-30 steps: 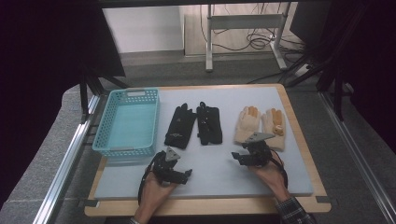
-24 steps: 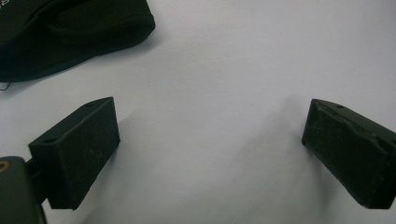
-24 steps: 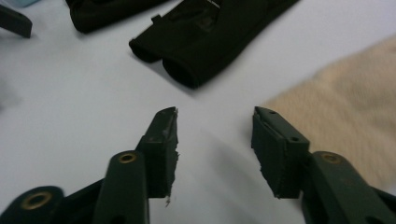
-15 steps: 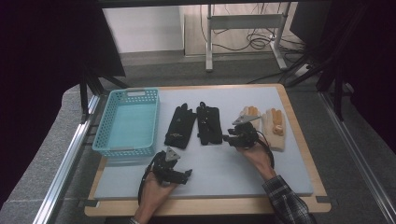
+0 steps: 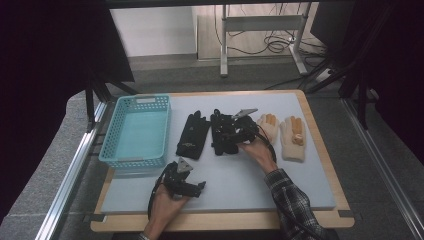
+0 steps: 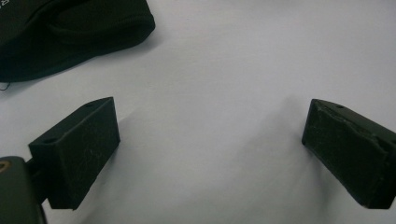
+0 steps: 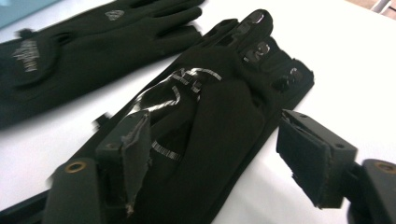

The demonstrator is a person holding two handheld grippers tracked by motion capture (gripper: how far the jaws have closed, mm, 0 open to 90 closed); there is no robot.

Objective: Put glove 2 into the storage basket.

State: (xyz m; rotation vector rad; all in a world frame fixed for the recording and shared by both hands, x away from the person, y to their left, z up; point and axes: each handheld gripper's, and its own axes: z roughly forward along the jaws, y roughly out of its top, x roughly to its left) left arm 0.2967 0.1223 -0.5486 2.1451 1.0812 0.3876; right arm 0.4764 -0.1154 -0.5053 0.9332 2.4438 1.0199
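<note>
Gloves laid out for sorting, my right gripper (image 5: 231, 134) over the right-hand black one.

Biggest first: I see the white table (image 5: 300, 175) carrying a blue basket (image 5: 134, 131) at its left, sitting empty, likely meant to receive things. Beside it lie two black gloves, then two tan gloves (image 5: 282, 135) near the right edge. Through the right gripper view, my jaws stand apart, straddling the printed black glove (image 7: 210, 121) without pinching it, lined up across its width, I judge for a grab. The other black glove (image 5: 193, 135) lies just beside. My left gripper (image 5: 186, 186) rests low near the front edge, jaws spread over bare table, holding nothing, seemingly kept clear.
</note>
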